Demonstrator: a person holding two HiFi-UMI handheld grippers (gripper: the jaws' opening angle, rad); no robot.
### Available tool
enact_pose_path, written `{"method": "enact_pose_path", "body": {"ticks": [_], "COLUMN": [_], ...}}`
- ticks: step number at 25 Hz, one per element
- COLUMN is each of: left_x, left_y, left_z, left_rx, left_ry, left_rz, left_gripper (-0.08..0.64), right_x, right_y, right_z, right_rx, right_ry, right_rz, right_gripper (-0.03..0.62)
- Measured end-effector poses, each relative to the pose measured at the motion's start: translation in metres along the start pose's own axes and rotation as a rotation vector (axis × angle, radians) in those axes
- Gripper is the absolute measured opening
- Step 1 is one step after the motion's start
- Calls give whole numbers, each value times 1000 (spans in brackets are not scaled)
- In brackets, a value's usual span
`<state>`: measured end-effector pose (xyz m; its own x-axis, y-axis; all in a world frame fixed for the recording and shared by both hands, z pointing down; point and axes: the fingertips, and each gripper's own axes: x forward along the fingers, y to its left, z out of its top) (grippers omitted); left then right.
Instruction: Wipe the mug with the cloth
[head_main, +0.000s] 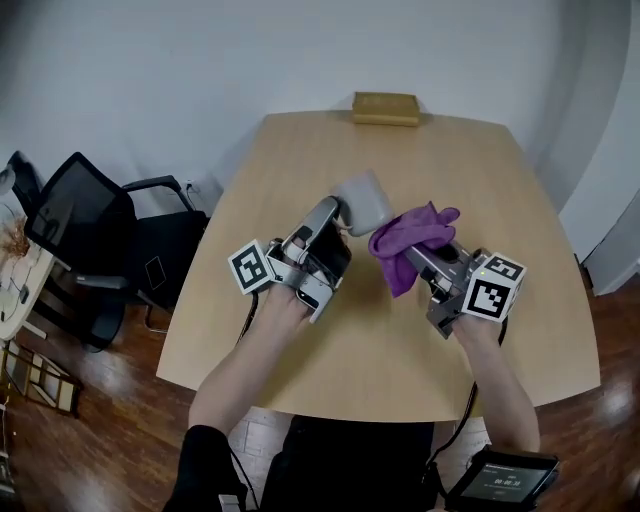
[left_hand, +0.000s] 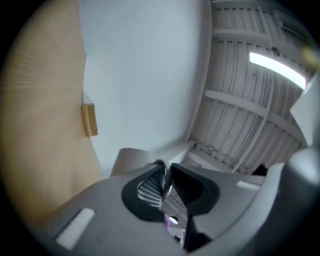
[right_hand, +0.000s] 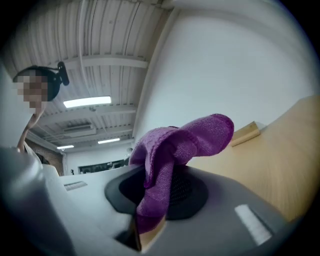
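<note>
A grey mug (head_main: 365, 200) is held tilted above the middle of the wooden table (head_main: 300, 370). My left gripper (head_main: 335, 212) is shut on the mug's wall. In the left gripper view the two pads stand almost together at my left gripper (left_hand: 167, 174), with a thin edge of the mug (left_hand: 131, 159) between them. My right gripper (head_main: 415, 255) is shut on a purple cloth (head_main: 412, 235), just right of the mug; whether cloth and mug touch I cannot tell. In the right gripper view the cloth (right_hand: 180, 145) folds up and over out of my right gripper (right_hand: 155, 197).
A tan block (head_main: 385, 108) lies at the table's far edge, seen too as the block (left_hand: 89, 120) and the block (right_hand: 245, 134). A black office chair (head_main: 90, 230) stands on the floor left of the table. A small screen device (head_main: 505, 480) hangs below my right forearm.
</note>
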<state>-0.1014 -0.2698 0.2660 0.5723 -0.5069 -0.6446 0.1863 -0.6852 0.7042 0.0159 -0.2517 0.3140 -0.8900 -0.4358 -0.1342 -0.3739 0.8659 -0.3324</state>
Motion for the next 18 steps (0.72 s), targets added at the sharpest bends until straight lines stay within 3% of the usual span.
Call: {"method": "enact_pose_path", "body": {"ticks": [3, 9, 11, 15, 18], "left_x": [8, -2, -2, 8, 14], "left_y": [-10, -18, -26, -54, -65], "left_z": [-21, -36, -28, 1, 4], "left_rx": [-14, -21, -25, -10, -9], "left_ry": [37, 105, 44, -108, -130], "left_rz": [-38, -133, -160, -244, -264], "left_gripper": [51, 43, 41, 41, 41], "right_x": [12, 7, 8, 7, 3], "right_y": [3, 11, 15, -4, 13], "right_z": [-10, 5, 13, 34, 59], "right_rx": [-32, -61, -76, -56, -105], "right_ry": [41, -38, -60, -115, -233], "right_rz": [-6, 31, 33, -78, -17], "right_gripper": [74, 74, 74, 74, 74]}}
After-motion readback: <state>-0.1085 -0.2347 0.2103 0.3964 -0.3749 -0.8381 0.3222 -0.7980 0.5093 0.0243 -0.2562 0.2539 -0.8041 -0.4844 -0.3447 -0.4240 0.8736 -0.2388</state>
